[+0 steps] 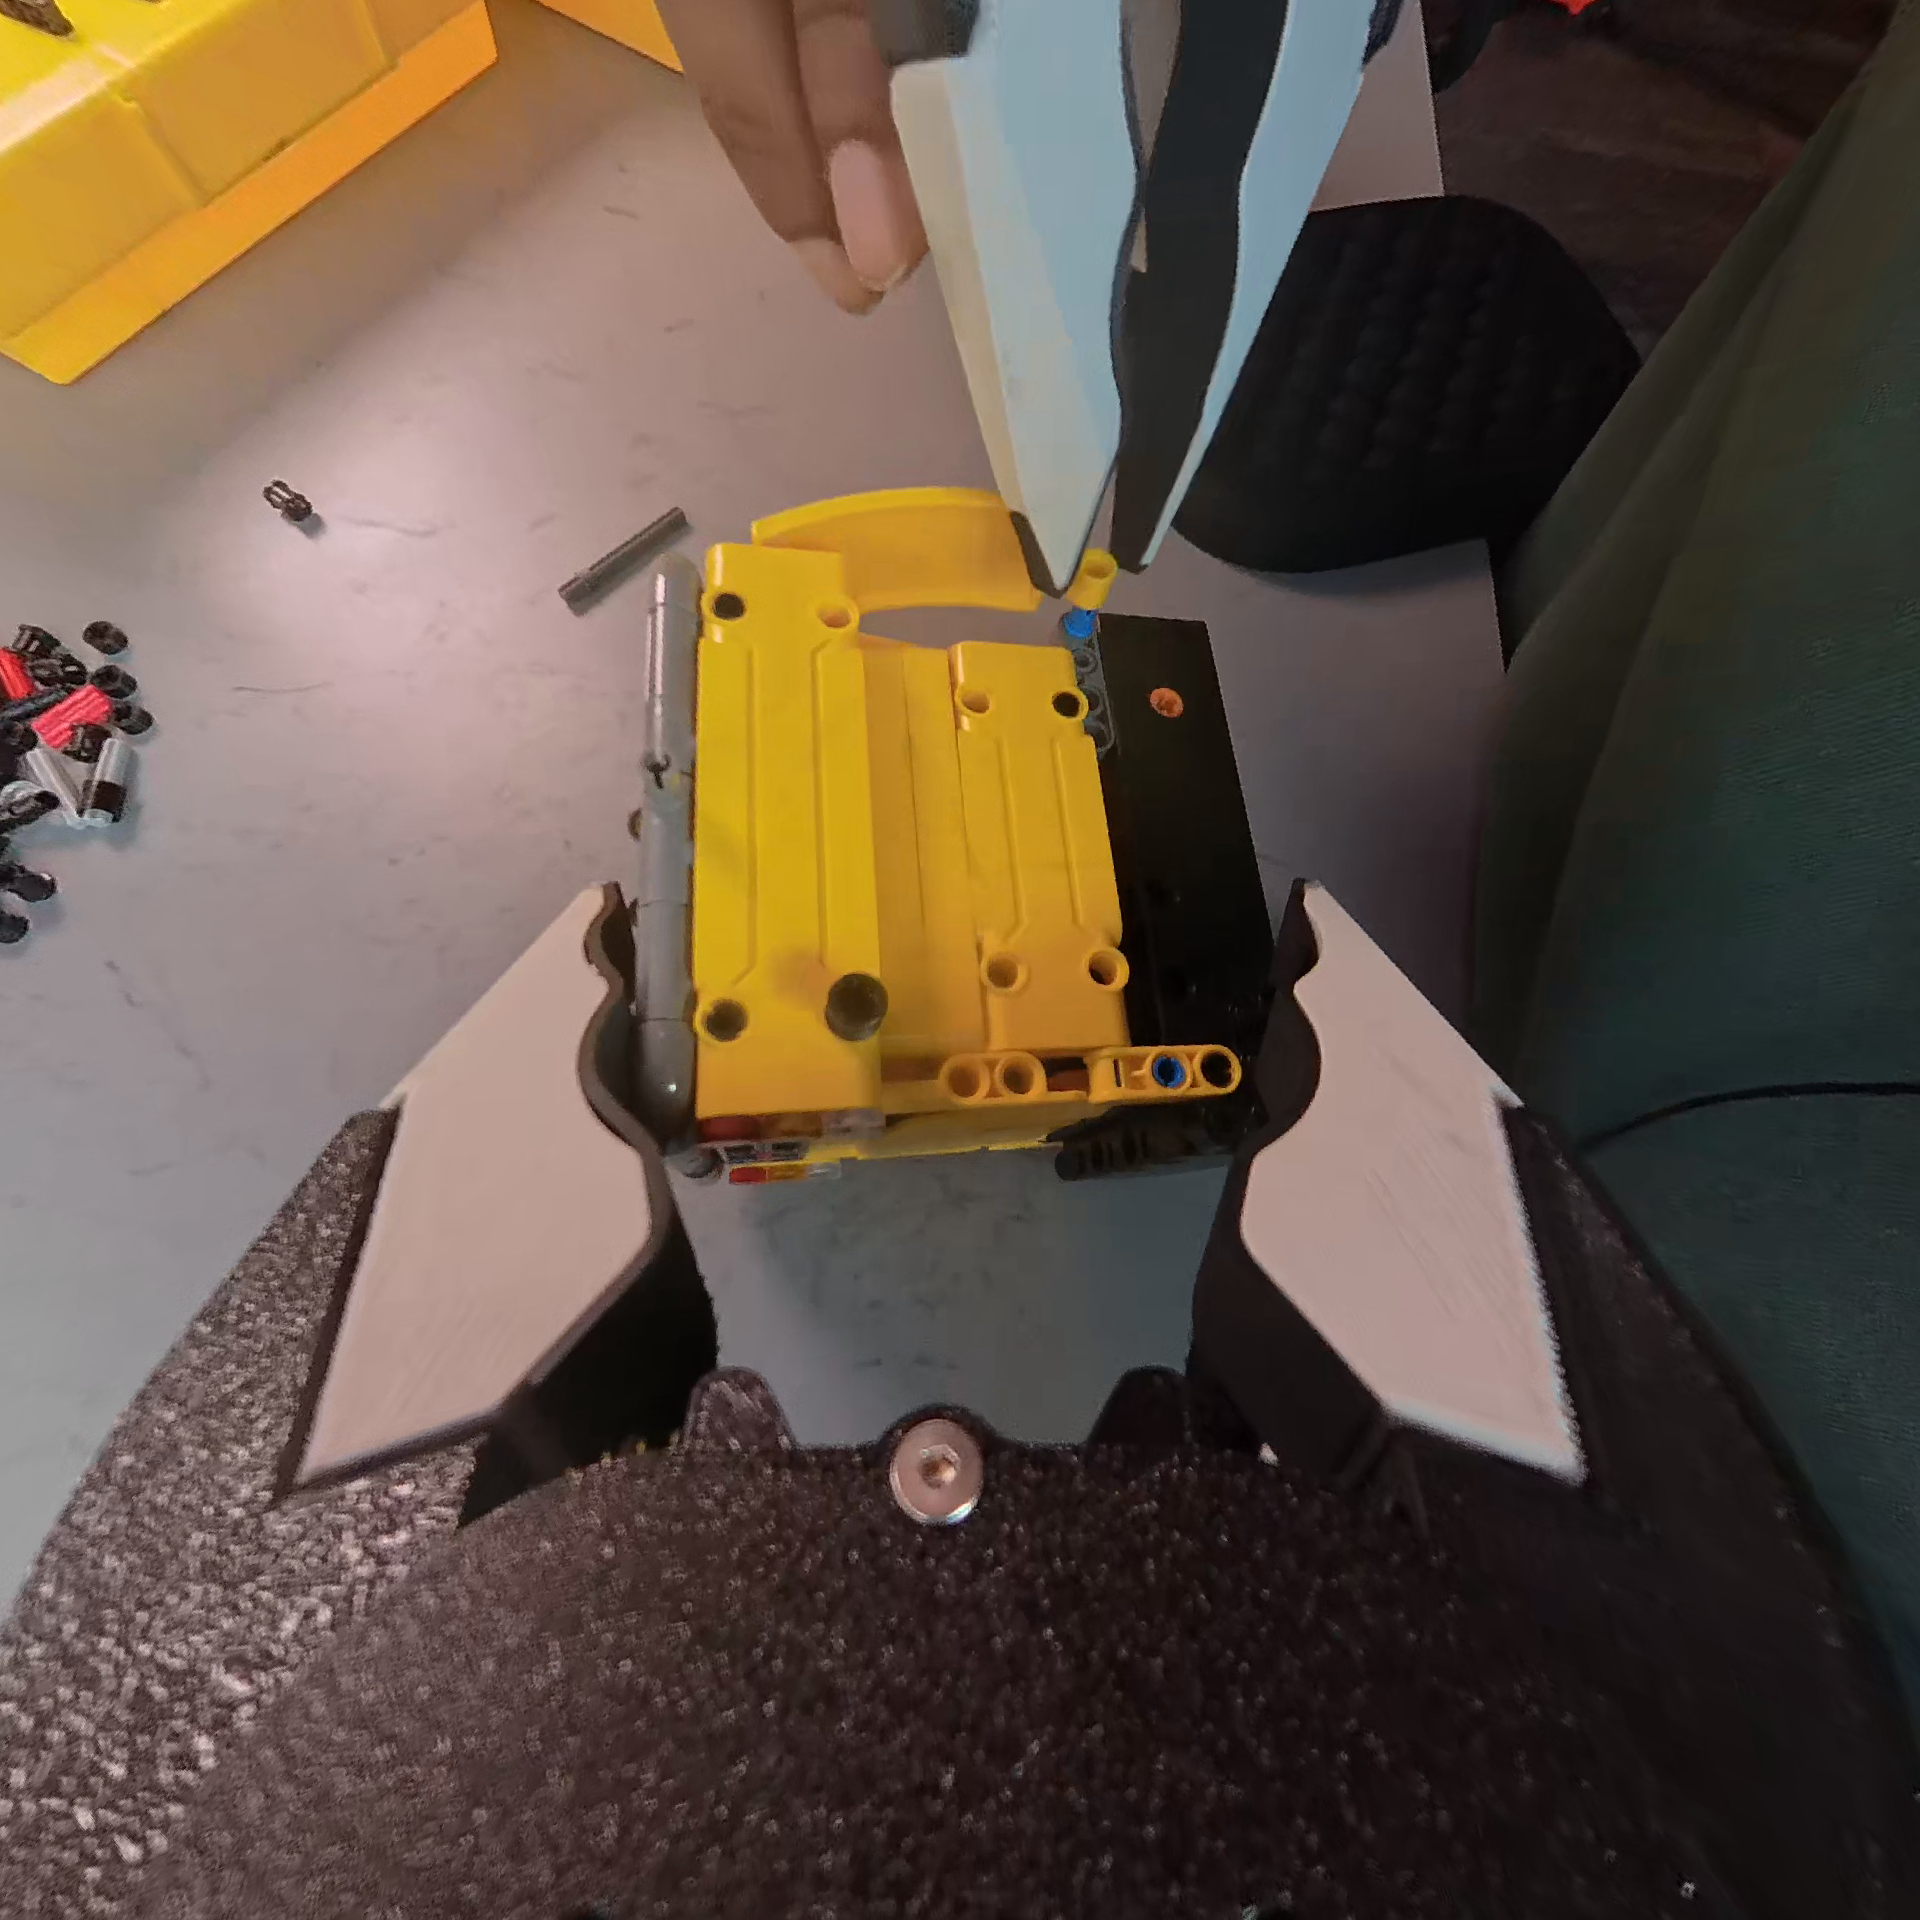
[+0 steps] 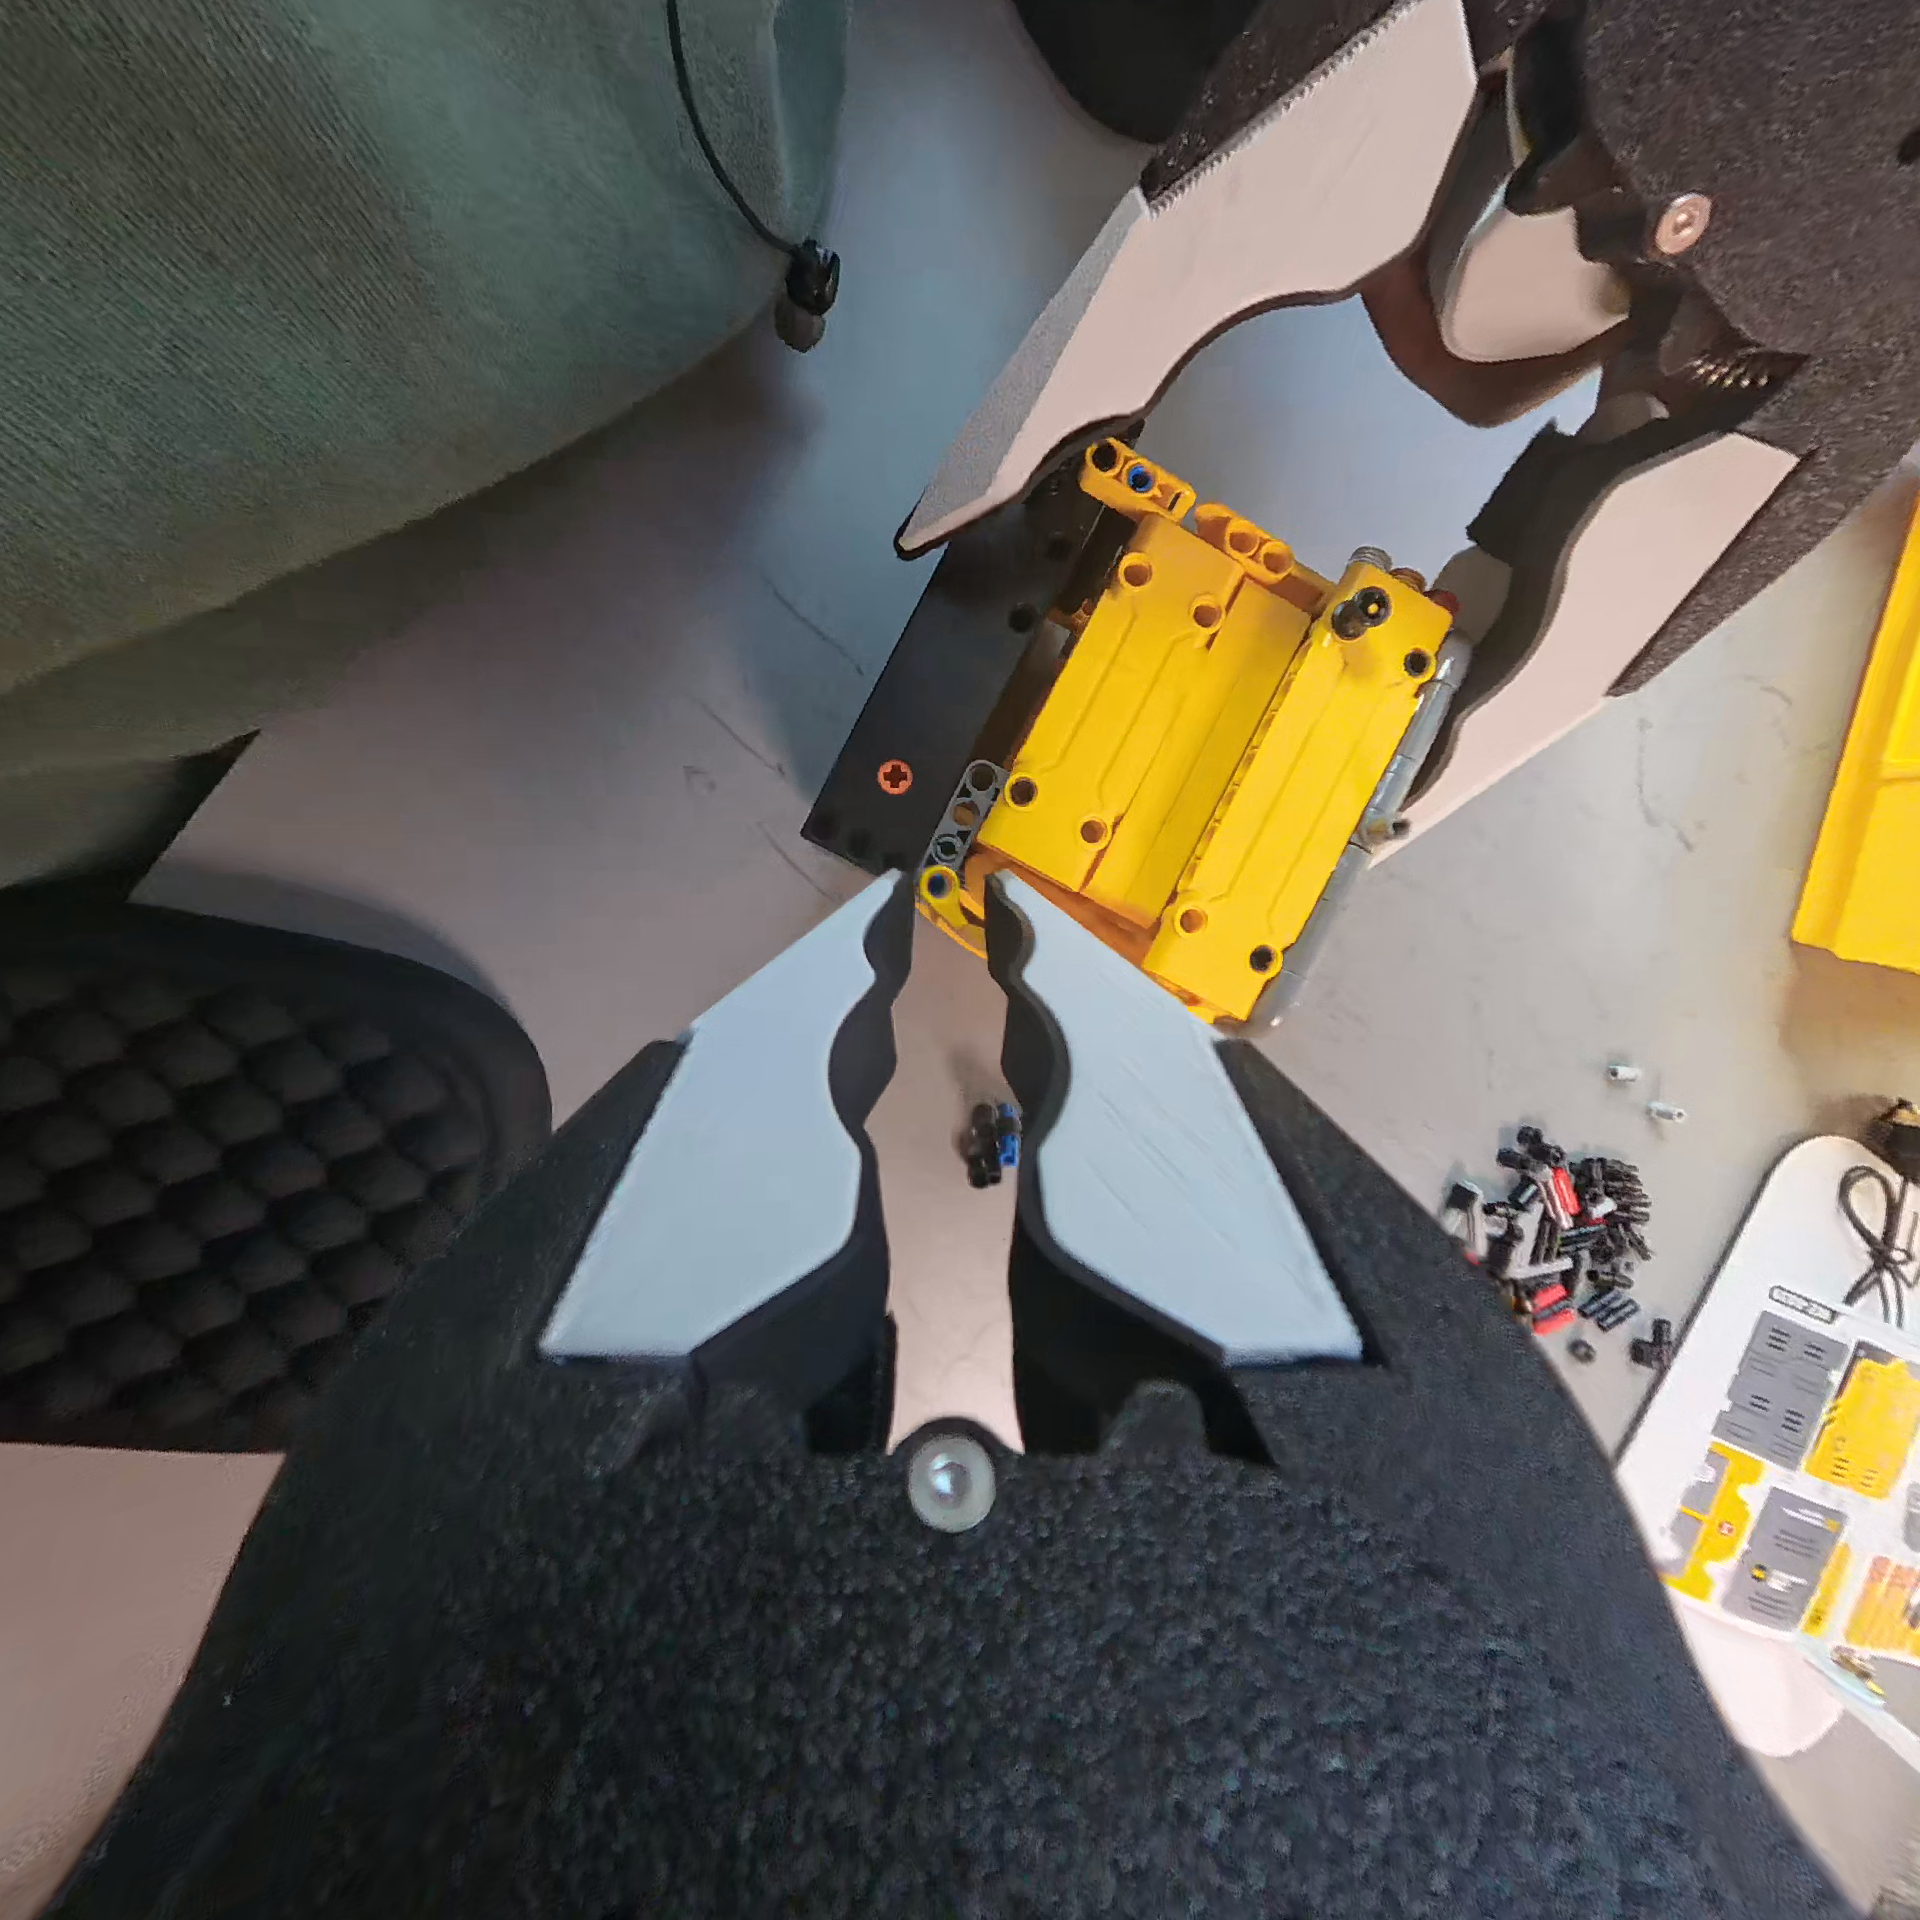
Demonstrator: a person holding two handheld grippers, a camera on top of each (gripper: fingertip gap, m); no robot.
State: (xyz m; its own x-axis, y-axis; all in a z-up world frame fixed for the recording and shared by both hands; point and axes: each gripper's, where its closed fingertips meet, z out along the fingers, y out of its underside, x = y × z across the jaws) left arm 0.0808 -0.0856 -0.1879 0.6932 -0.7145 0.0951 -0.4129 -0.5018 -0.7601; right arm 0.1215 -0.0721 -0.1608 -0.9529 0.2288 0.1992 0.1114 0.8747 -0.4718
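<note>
bracing a yellow brick model (image 1: 914, 873) between the left gripper (image 1: 951, 997) fingers, clamped on its sides.
pinching a small yellow connector (image 1: 1097, 578) at the model's one o'clock corner with the right gripper (image 2: 943, 883); best kept square over the blue pin (image 1: 1078, 623). grey table (image 1: 416, 935) beneath, loose parts (image 1: 73, 727) at nine o'clock, yellow box (image 1: 208, 156) at eleven.

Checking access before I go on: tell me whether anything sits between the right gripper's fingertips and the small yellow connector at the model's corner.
Nothing visible does. The right gripper has its tips on either side of the small yellow connector at the corner of the yellow and black model. The left gripper clamps the model's far end, away from that corner.
</note>
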